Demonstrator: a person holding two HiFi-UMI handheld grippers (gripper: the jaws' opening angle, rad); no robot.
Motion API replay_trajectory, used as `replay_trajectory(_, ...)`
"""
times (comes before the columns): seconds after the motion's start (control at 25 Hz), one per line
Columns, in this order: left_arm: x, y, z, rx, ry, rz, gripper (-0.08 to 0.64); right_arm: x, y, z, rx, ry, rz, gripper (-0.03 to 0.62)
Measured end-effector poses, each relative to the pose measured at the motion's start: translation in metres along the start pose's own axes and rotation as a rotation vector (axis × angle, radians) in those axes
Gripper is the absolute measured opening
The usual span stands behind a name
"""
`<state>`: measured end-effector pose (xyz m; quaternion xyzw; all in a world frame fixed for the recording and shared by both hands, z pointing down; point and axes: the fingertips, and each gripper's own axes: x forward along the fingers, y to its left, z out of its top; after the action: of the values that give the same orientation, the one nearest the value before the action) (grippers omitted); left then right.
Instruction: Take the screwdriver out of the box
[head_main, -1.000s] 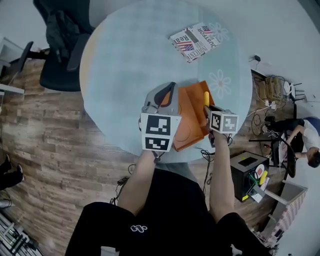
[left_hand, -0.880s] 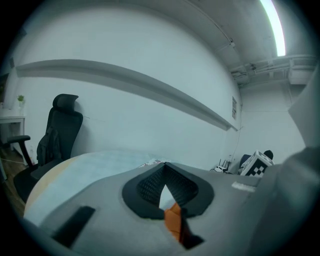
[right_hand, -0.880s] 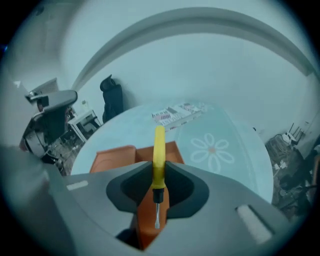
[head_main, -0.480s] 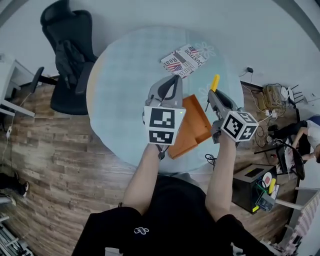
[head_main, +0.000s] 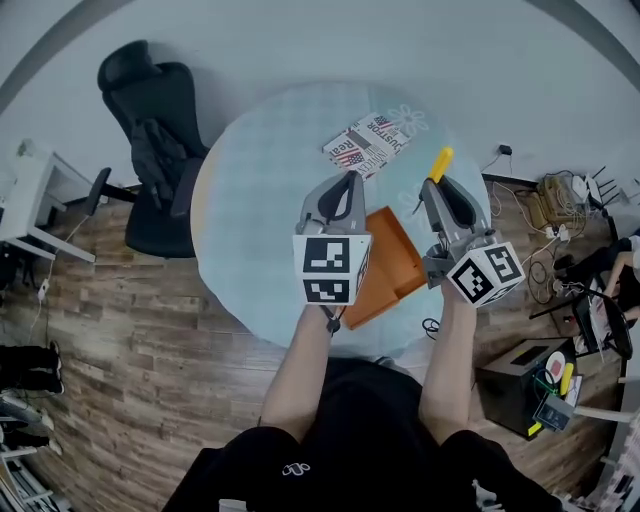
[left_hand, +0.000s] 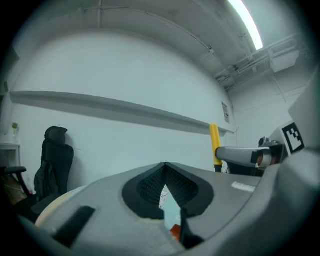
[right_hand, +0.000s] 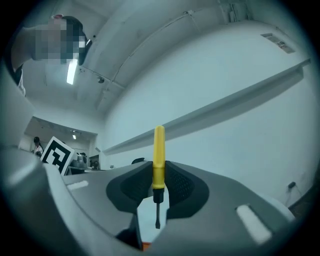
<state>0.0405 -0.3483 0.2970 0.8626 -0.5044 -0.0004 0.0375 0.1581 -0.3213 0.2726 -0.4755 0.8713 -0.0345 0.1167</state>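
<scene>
My right gripper (head_main: 436, 186) is shut on the yellow-handled screwdriver (head_main: 439, 161), held high above the table. In the right gripper view the screwdriver (right_hand: 158, 159) stands upright between the pads of that gripper (right_hand: 159, 174), with its dark shaft pointing down. The open orange box (head_main: 386, 262) lies on the round table (head_main: 260, 190) below and between both grippers. My left gripper (head_main: 348, 182) hovers above the box's left side with its tips together and nothing in them. In the left gripper view the left gripper (left_hand: 164, 167) is shut, and the screwdriver (left_hand: 215, 144) shows at the right.
A printed magazine (head_main: 367, 143) lies on the far side of the table. A black office chair (head_main: 155, 125) stands to the left of it. Cables and boxes clutter the wooden floor (head_main: 150, 330) at the right, around a black case (head_main: 520, 385).
Both grippers have risen off the box. The right one lifted the screwdriver out and swung from pointing down to about level. The box stays on the table.
</scene>
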Motion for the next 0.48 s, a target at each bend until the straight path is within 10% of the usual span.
replay_trajectory(0.48, 0.0059, -0.0129, 0.0025, -0.020, -0.024, -0.028, 0.003, -0.0051, 0.0085, 0.0073, -0.072, -0.004, 0.061, 0.089)
